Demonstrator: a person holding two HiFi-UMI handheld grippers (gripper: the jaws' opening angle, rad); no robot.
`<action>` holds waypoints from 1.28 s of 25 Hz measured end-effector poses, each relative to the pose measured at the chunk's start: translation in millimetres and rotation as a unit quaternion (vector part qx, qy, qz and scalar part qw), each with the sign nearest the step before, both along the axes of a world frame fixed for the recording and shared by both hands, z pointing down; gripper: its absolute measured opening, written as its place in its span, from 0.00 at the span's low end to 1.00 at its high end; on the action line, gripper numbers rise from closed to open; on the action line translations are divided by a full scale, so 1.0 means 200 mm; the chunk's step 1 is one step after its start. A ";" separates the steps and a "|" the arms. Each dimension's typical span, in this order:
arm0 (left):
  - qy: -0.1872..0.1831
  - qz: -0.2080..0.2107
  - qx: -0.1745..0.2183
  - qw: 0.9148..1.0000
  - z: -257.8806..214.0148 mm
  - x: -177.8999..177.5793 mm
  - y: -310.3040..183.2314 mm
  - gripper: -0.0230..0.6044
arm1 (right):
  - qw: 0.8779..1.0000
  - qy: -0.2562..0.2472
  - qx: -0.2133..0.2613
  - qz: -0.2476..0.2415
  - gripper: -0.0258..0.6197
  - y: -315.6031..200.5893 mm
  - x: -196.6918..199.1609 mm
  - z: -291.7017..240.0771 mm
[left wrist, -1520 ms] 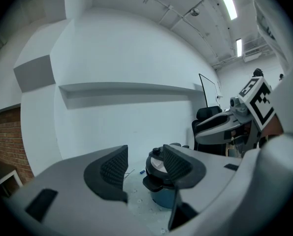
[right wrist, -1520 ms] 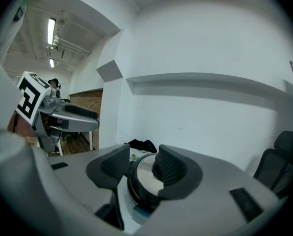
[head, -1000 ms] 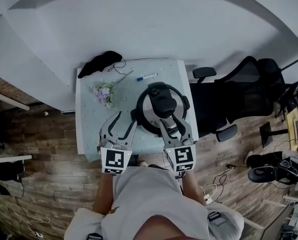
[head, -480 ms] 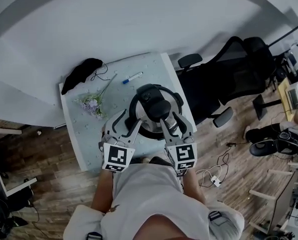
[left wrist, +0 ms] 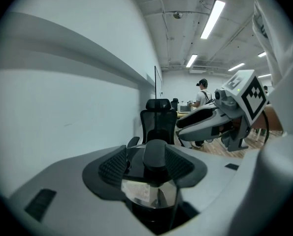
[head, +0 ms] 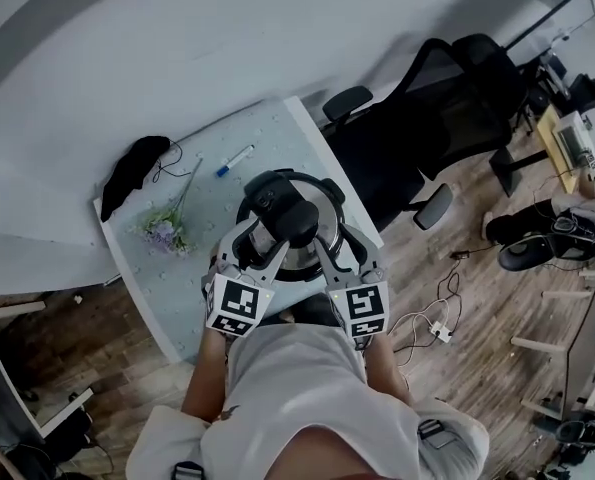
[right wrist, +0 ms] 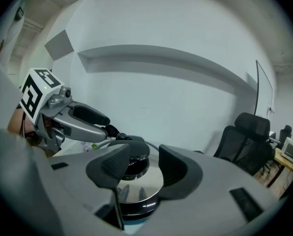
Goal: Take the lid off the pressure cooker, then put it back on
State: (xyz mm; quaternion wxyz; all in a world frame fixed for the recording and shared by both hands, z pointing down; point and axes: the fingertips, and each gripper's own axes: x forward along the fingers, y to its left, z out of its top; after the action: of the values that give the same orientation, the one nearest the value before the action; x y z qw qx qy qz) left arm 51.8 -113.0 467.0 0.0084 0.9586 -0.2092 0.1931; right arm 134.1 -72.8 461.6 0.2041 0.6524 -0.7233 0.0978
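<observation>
Lid (head: 287,218) is seated at frame centre. Left gripper (head: 257,246) jaws are opening narrowly, handle (left wrist: 156,154) between them. Right gripper (head: 335,243) jaws are held apart, nothing gripped.

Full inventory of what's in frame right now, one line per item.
table: 1, pale blue, centre
pressure cooker: 1, steel, black handles, lid on, table's near right
marker: 1, blue-white, table's far side
flowers: 1 bunch, lilac, table's left
black bundle: 1, table's far left corner
office chairs: 2, black, right of table
person: 1, white shirt, bottom
left gripper: 1, grey, cooker's left, jaws opening, cooker's black handle between them
right gripper: 1, grey, cooker's right, jaws apart, gripping nothing
</observation>
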 end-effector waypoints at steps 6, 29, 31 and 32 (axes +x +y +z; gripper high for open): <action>-0.014 0.020 -0.017 1.000 0.04 0.12 -0.02 0.44 | 1.000 -0.012 -0.009 -0.012 0.33 -0.02 0.06 0.05; -0.126 0.062 -0.074 0.987 0.31 0.35 0.00 0.48 | 0.998 -0.033 -0.032 -0.033 0.33 -0.06 0.20 0.16; -0.121 0.068 -0.084 0.987 0.31 0.36 0.00 0.48 | 0.998 -0.035 -0.033 -0.032 0.33 -0.06 0.21 0.16; -0.119 0.072 -0.089 0.986 0.32 0.36 0.01 0.48 | 0.998 -0.036 -0.034 -0.032 0.33 -0.06 0.21 0.17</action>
State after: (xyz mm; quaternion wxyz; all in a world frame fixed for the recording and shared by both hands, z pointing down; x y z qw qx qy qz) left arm 123.9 -111.9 530.3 0.0547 0.9366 -0.1215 0.3241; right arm 176.0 -85.6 494.8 0.2030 0.6179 -0.7467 0.1392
